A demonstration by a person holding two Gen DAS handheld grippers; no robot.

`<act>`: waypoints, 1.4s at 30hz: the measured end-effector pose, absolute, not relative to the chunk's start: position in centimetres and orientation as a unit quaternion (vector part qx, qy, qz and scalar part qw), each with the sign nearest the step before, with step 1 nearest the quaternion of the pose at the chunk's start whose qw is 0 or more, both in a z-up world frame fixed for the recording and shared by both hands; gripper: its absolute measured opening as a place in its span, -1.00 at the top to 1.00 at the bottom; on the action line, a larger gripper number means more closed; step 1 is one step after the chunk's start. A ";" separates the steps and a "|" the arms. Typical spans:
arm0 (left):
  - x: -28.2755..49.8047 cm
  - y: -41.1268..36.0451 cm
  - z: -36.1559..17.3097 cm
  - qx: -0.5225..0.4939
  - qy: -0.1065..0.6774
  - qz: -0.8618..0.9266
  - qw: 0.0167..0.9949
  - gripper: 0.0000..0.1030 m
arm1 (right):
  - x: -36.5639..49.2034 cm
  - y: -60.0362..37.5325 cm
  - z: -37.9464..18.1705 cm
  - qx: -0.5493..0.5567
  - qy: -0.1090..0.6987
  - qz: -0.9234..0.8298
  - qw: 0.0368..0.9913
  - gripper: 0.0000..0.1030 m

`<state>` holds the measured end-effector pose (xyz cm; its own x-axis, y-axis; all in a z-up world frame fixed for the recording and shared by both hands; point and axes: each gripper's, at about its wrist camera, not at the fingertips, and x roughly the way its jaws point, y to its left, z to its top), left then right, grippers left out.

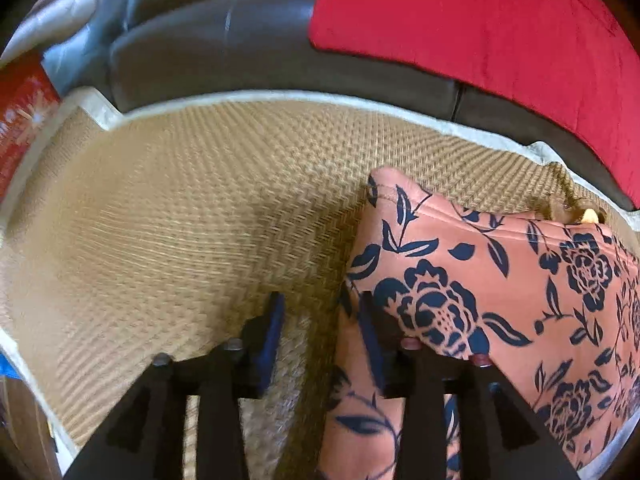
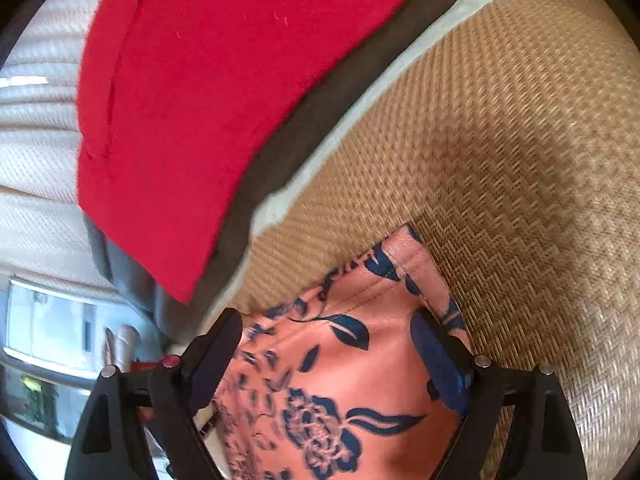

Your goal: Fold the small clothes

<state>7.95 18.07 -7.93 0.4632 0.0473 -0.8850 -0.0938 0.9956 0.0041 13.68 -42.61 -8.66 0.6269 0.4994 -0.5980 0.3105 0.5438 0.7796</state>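
A salmon garment with a navy flower print (image 1: pixel 480 280) lies on a woven straw mat (image 1: pixel 192 216), one hemmed corner pointing away from me. My left gripper (image 1: pixel 320 304) hovers at the garment's left edge with its jaws partly apart. Its right finger (image 1: pixel 370 340) is over the cloth, its left finger (image 1: pixel 272 336) is over bare mat, and nothing is pinched. In the right wrist view the same garment (image 2: pixel 340 360) shows a hemmed corner. My right gripper (image 2: pixel 326 316) stands wide open above it, with cloth filling the gap between the fingers but not pressed by the pads.
A red cushion (image 1: pixel 480 20) rests on a dark leather sofa back (image 1: pixel 208 40) behind the mat's pale border (image 1: pixel 320 98). A red box (image 1: pixel 20 120) sits at the far left. The right wrist view shows the cushion (image 2: pixel 192 100) and a white ribbed surface (image 2: pixel 36 160) beyond it.
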 end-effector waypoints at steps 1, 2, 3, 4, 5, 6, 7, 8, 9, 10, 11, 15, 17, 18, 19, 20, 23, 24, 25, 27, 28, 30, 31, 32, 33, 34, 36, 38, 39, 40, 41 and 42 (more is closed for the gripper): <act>7.4 17.9 -7.3 -0.013 0.509 0.048 0.859 -0.15 | 12.9 -42.3 -7.7 0.456 0.421 0.064 0.781 -0.72; 6.6 17.7 -6.7 0.000 0.498 0.055 0.865 -0.22 | 11.8 -41.8 -6.6 0.434 0.416 0.068 0.796 -0.72; 5.9 17.5 -6.2 0.006 0.492 0.057 0.868 -0.22 | 10.3 -41.1 -5.6 0.413 0.415 0.073 0.807 -0.72; 5.2 17.2 -5.9 0.009 0.490 0.055 0.870 -0.22 | 9.1 -40.6 -5.0 0.404 0.414 0.081 0.812 -0.72; 4.5 16.6 -5.4 0.008 0.489 0.052 0.871 -0.22 | 7.2 -39.9 -4.3 0.399 0.407 0.093 0.816 -0.72; 3.9 16.1 -5.0 0.007 0.489 0.049 0.871 -0.22 | 5.9 -39.3 -4.0 0.396 0.406 0.102 0.817 -0.72; 3.1 15.9 -4.6 0.006 0.486 0.046 0.873 -0.22 | 4.7 -38.7 -3.8 0.393 0.410 0.111 0.816 -0.72; 2.3 15.7 -4.3 0.005 0.483 0.045 0.875 -0.22 | 3.4 -38.0 -3.7 0.391 0.412 0.118 0.814 -0.73; 1.5 15.4 -4.0 0.004 0.478 0.045 0.877 -0.22 | 2.1 -37.4 -3.8 0.396 0.410 0.125 0.812 -0.73; 1.0 15.1 -3.7 0.003 0.474 0.043 0.879 -0.22 | 1.0 -36.7 -4.1 0.398 0.414 0.135 0.808 -0.74; 0.3 14.7 -3.6 0.002 0.472 0.038 0.881 -0.23 | 0.6 -36.2 -4.6 0.395 0.421 0.145 0.804 -0.74; -2.5 13.8 -2.4 0.009 0.460 0.032 0.887 -0.23 | 0.1 -36.4 -8.2 0.389 0.461 0.096 0.792 -0.73; -3.1 13.5 -1.9 0.009 0.455 0.033 0.890 -0.23 | -0.2 -37.2 -8.7 0.421 0.454 0.088 0.780 -0.73; -3.6 13.6 -1.6 0.008 0.453 0.033 0.891 -0.24 | -0.5 -37.3 -8.1 0.425 0.446 0.089 0.783 -0.73; -3.8 13.6 -1.4 0.008 0.452 0.033 0.891 -0.25 | -0.7 -37.1 -7.3 0.417 0.442 0.095 0.789 -0.74; -4.2 13.4 -1.5 0.008 0.451 0.034 0.892 -0.25 | -0.9 -36.8 -6.5 0.408 0.435 0.103 0.796 -0.74; -4.4 13.3 -1.4 0.010 0.453 0.035 0.891 -0.26 | -0.8 -36.2 -5.7 0.397 0.425 0.130 0.803 -0.76; -4.5 13.2 -1.4 0.010 0.456 0.036 0.889 -0.26 | -0.4 -36.4 -6.6 0.395 0.435 0.119 0.800 -0.77; -4.4 13.3 -1.6 0.009 0.458 0.036 0.888 -0.26 | 0.0 -36.5 -7.5 0.392 0.452 0.096 0.796 -0.77; -4.8 13.5 -1.4 0.009 0.455 0.035 0.890 -0.26 | -0.2 -37.7 -8.6 0.427 0.450 0.080 0.781 -0.75; -4.7 13.6 -1.6 0.009 0.451 0.037 0.892 -0.27 | -0.8 -37.8 -8.0 0.434 0.435 0.083 0.784 -0.75; -5.0 13.8 -1.3 0.008 0.448 0.045 0.893 -0.33 | -2.3 -37.4 -6.2 0.424 0.415 0.093 0.800 -0.76; -5.0 13.9 -1.5 0.007 0.448 0.046 0.893 -0.33 | -3.2 -37.3 -5.6 0.426 0.407 0.098 0.802 -0.76; -4.9 13.9 -1.5 0.005 0.448 0.047 0.893 -0.34 | -4.4 -37.0 -5.3 0.438 0.398 0.106 0.799 -0.76; -5.0 13.9 -1.6 0.002 0.449 0.048 0.892 -0.34 | -5.4 -36.8 -5.4 0.450 0.395 0.113 0.793 -0.77; -4.9 13.8 -1.6 0.000 0.450 0.047 0.892 -0.34 | -6.4 -36.5 -5.8 0.464 0.394 0.119 0.784 -0.77; -4.9 13.4 -1.8 0.000 0.453 0.041 0.891 -0.34 | -8.3 -35.7 -7.7 0.500 0.401 0.120 0.758 -0.77; -4.7 12.9 -2.2 0.004 0.456 0.034 0.889 -0.34 | -9.5 -35.6 -9.9 0.526 0.407 0.107 0.739 -0.77; -4.7 12.5 -2.3 0.006 0.458 0.029 0.888 -0.34 | -9.9 -35.9 -11.0 0.541 0.409 0.093 0.730 -0.77; -4.7 12.2 -2.4 0.007 0.459 0.025 0.888 -0.34 | -10.2 -36.3 -11.5 0.554 0.404 0.085 0.723 -0.77; -4.7 11.9 -2.5 0.006 0.459 0.023 0.888 -0.35 | -10.0 -36.6 -12.1 0.568 0.393 0.082 0.719 -0.77; -4.8 11.6 -2.7 0.000 0.461 0.020 0.887 -0.38 | -9.9 -37.0 -12.3 0.579 0.382 0.078 0.716 -0.77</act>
